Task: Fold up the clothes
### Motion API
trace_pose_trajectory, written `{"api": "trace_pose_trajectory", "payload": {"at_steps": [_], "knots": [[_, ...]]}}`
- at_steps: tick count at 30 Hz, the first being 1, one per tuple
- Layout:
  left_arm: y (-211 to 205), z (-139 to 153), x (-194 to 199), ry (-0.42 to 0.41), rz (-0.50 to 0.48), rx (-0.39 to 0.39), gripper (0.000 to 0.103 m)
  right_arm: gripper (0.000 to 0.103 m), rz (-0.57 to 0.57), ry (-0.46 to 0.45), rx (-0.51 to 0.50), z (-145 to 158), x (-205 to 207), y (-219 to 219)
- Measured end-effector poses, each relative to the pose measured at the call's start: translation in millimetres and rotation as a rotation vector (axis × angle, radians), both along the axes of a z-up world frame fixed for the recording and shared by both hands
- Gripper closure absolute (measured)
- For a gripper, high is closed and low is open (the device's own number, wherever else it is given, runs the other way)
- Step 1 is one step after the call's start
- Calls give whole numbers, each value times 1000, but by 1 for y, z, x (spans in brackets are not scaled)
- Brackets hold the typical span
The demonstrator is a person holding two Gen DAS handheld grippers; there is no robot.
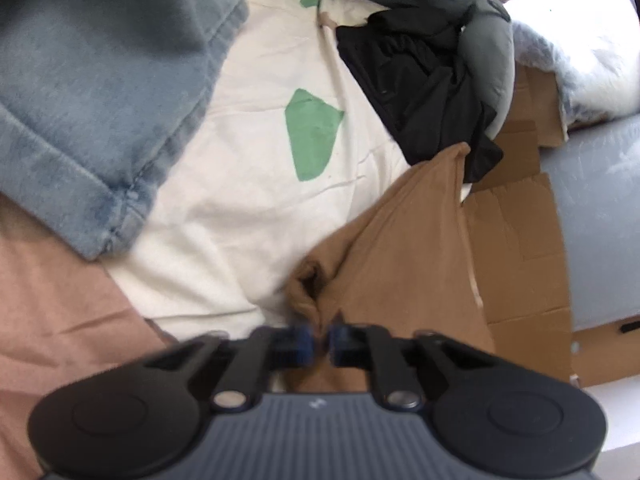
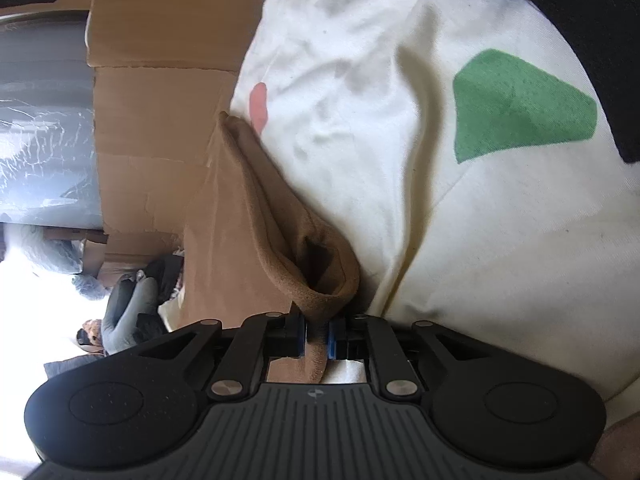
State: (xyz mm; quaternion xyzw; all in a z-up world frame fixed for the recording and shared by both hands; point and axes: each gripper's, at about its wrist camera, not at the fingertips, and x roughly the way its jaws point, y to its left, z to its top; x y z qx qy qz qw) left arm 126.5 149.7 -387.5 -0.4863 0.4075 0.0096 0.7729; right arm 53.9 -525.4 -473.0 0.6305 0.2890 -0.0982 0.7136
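Left wrist view: L gripper [image 1: 323, 340] clamped on a bunched edge of tan garment [image 1: 404, 248], R gripper [image 2: 317, 338] likewise pinching its hem, cloth running straight ahead of both along the white sheet's [image 1: 240, 168] edge by the cardboard [image 1: 516, 240]; neither hand nearer.

Brown garment [image 1: 400, 248] — soft, bunched, lifted over the white sheet [image 1: 240, 200]; edges gathered.

A white sheet [image 1: 224, 184] printed with green patches [image 1: 312, 136] is spread underneath. Flattened cardboard [image 1: 516, 240] is seen beside it, near a plastic-wrapped bundle [image 1: 592, 68].
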Motion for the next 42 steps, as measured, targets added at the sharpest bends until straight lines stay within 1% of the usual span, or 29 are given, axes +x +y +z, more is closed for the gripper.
{"api": "trace_pose_trajectory", "payload": {"at_steps": [5,6,7,8,10,16,19,20,21,22,23,25,29,31,34,42], "knots": [[7,2,0,-8,10,-30,94,94,-25,-34,6,5,-3,-6],[6,1,0,-1,7,-26,91,93,-20,-30,3,4,-3,-6],[4,0,0,6,7,-16,82,93,-13,-18,-5,3,-2,-4],[2,-1,-1,10,9,-10,68,93,-11,-9,-8,1,-1,-3],[-2,-5,-2,8,11,-13,56,94,-13,-8,-1,-1,1,0],[-11,-13,-2,-22,33,-30,55,91,1,-4,-14,-3,12,1],[-13,-12,2,-14,20,-31,58,92,-14,-10,-7,-4,15,0],[-13,-12,3,-11,16,-32,62,94,-14,-14,-7,-3,15,0],[-13,-13,3,-2,15,-33,67,94,-15,-17,-6,-2,15,0],[-11,-14,3,10,14,-34,83,95,-13,-20,-9,-1,16,-1],[-9,-15,2,21,17,-39,94,99,-6,-19,-23,1,15,-1],[-5,-15,1,30,24,-57,95,100,-5,-24,-33,6,14,-3],[-3,1,2,32,-9,-35,97,101,-42,-50,-22,19,9,-7],[-3,8,1,36,-4,-36,98,101,-49,-27,-23,26,9,-7],[-5,17,-1,46,1,-36,98,102,-68,-21,-22,35,4,-9],[-9,31,-14,84,-31,-41,98,102,-94,-4,-26,56,-18,-14]]}}
